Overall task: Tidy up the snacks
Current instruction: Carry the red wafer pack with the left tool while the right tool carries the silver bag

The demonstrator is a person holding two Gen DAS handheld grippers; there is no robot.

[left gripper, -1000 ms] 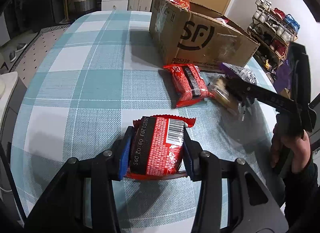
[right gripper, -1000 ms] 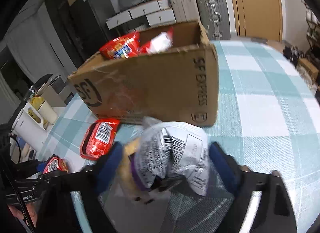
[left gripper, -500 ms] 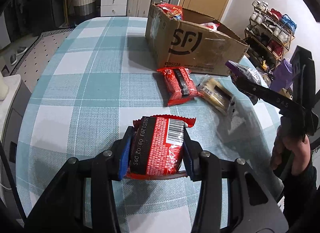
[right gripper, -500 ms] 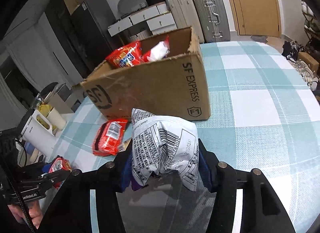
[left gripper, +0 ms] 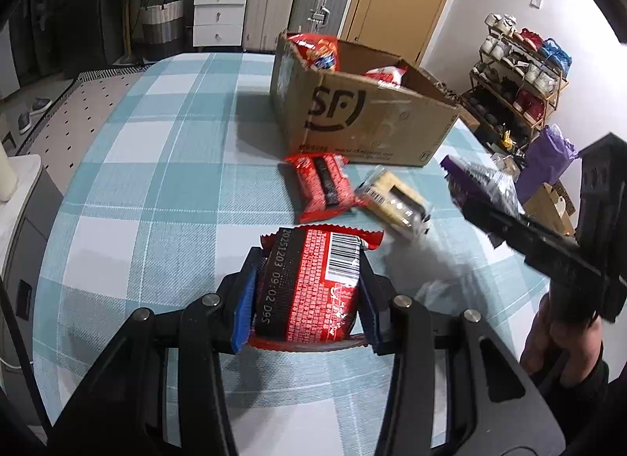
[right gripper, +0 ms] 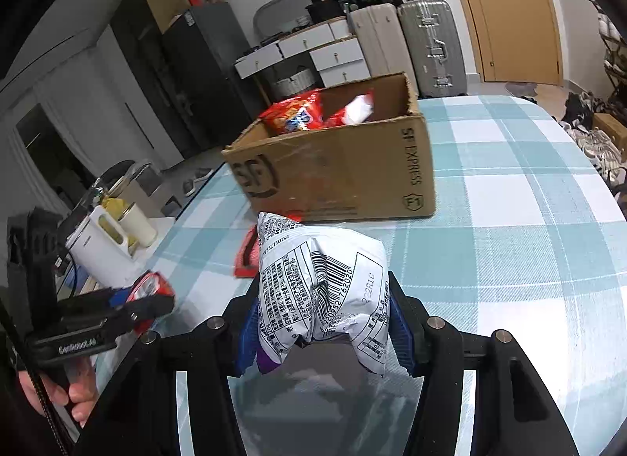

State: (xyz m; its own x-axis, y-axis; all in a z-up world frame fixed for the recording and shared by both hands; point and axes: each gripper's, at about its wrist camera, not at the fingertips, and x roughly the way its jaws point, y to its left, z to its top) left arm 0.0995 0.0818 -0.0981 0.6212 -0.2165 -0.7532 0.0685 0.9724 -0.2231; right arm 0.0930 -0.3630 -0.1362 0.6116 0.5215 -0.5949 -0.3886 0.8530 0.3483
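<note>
**Both grippers loaded, box now further off**

Versus a second ago: right gripper (right gripper: 323, 322) has pulled the silver-purple bag (right gripper: 319, 295) clear of the table (right gripper: 509, 220) and clamps it between both pads; before, the jaws stood wider. Left gripper (left gripper: 307, 291) unchanged, clamped on red packet (left gripper: 309, 283). Right gripper blurred in the left view. Cardboard box (left gripper: 352, 118) holds red and white packs, contents partly hidden. Second red packet (left gripper: 323, 185) and yellow snack (left gripper: 394, 201) lie before it.

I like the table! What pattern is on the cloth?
Light blue and white checks on the tablecloth, clearest in the left wrist view.
</note>
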